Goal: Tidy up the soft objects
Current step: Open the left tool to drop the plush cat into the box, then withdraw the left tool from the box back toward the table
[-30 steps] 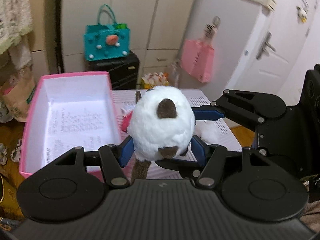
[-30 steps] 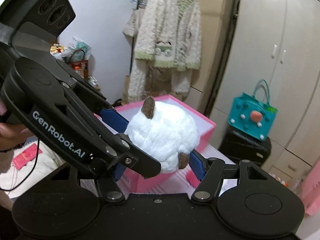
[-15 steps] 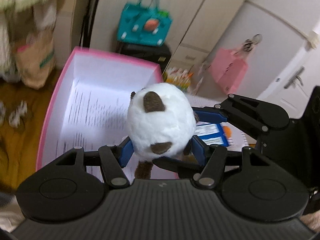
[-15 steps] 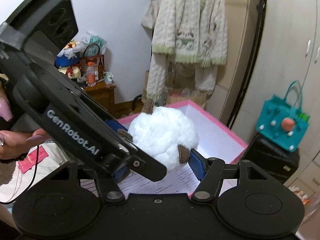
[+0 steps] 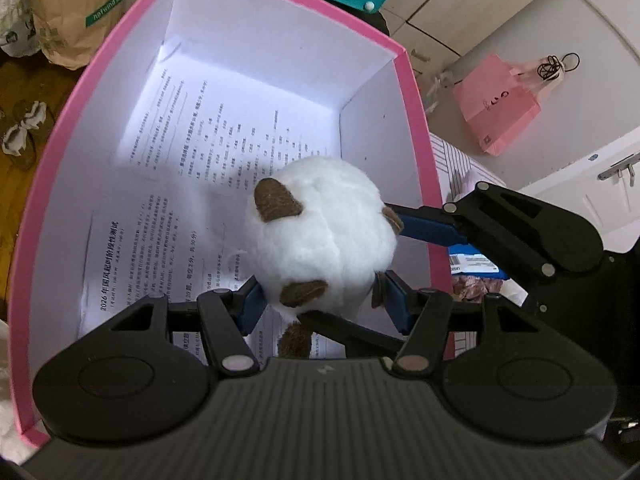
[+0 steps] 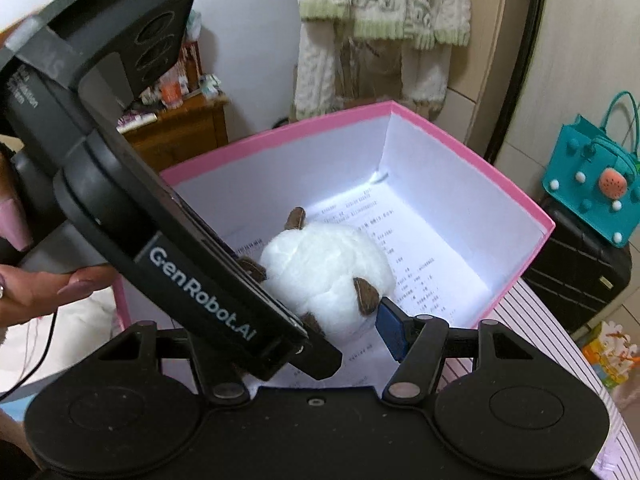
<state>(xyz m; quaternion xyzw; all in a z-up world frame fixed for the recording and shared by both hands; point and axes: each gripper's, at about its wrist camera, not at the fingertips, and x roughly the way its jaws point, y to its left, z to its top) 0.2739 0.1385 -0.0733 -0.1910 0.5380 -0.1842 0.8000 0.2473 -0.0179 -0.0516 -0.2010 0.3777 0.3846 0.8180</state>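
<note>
A round white plush toy [image 5: 320, 236] with brown ears and feet hangs inside the open pink box [image 5: 412, 128], just above the printed sheets on its floor. My left gripper [image 5: 322, 292] is shut on the toy's lower part, a blue pad on each side. My right gripper [image 6: 320, 304] comes in from the right and is also shut on the plush toy [image 6: 328, 268]. One of its blue fingers [image 5: 428, 226] presses on the toy's right side. In the right wrist view the left gripper's black body [image 6: 180, 264] hides the right gripper's left finger.
The pink box [image 6: 472, 152] stands on a striped cloth [image 6: 552, 332]. A teal bag [image 6: 592, 188] sits on a black case behind it, and a pink bag [image 5: 500, 108] hangs by a white door. A person's hand [image 6: 48, 284] holds the left gripper. A paper bag [image 5: 76, 8] stands left of the box.
Both grippers have carried the plush toy leftward and down, from above the table beside the box to inside the box. The left wrist has rolled.
</note>
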